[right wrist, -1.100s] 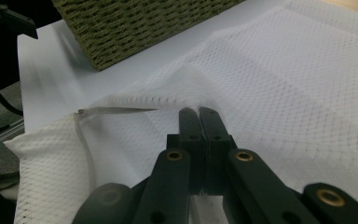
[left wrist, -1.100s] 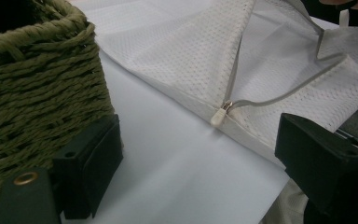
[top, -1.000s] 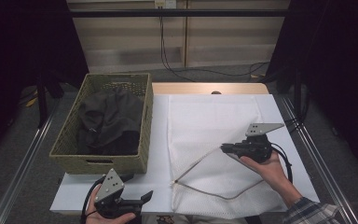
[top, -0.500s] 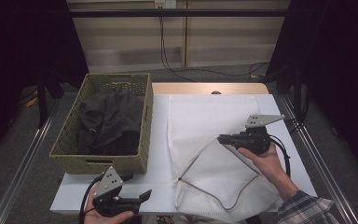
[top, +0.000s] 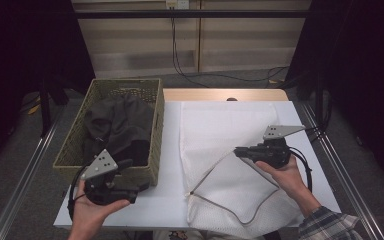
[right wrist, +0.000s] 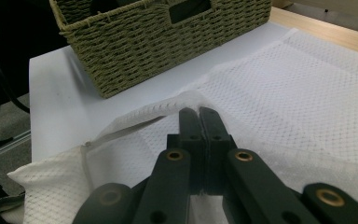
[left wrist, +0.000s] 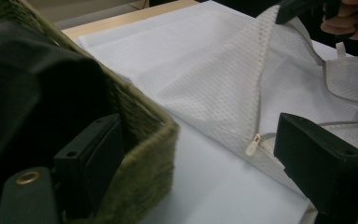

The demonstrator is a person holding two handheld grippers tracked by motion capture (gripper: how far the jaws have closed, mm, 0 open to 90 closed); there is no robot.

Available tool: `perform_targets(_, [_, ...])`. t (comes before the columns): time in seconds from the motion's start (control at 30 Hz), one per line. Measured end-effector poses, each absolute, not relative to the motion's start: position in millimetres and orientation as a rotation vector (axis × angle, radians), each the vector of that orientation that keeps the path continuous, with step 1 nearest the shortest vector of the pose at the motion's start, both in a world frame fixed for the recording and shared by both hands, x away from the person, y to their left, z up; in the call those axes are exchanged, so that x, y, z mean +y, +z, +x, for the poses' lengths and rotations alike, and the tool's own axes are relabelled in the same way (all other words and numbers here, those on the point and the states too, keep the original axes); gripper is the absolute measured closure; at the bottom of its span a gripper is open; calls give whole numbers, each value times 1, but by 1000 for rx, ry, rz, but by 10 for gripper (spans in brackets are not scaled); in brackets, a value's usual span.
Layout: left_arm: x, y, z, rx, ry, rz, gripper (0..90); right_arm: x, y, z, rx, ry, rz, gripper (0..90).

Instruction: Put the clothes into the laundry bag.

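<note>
Your right claw (top: pixel 238 150) pinches mesh laundry bag (top: pixel 215 125) edge, lifting it off bench (top: pixel 172 200). Your left claw (top: pixel 141 186) gapes empty beside wicker basket (top: pixel 75 145).

A white table (top: pixel 170 150) lies under my jaws and carries everything I work over. Beyond my jaws, its far edge ends in a pale wooden strip (top: pixel 225 94). Farther off, grey floor (top: pixel 20 150) stretches to light wall panels (top: pixel 140 45), and black cables (top: pixel 200 75) hang down these and trail across the floor to the right. A metal rail (top: pixel 25 175) runs outside my left jaws along the table's side, and another rail (top: pixel 340 170) runs outside my right jaws. Dark curtains (top: pixel 360 75) close off both sides.
</note>
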State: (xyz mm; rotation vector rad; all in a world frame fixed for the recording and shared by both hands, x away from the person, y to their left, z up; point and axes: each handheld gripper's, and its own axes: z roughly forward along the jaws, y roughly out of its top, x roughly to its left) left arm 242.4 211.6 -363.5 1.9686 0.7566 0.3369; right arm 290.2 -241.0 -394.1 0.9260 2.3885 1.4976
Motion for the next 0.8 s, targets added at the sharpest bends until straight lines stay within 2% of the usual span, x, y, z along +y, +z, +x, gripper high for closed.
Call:
perform_targets(0.3, [238,-340,289,817,401,1969,122,-241,-396,289,2394,1481,931,896])
perform_targets(0.8, [264,-340,386,1003,426,2023,70,-238,-403,293,2430,1461,933,896])
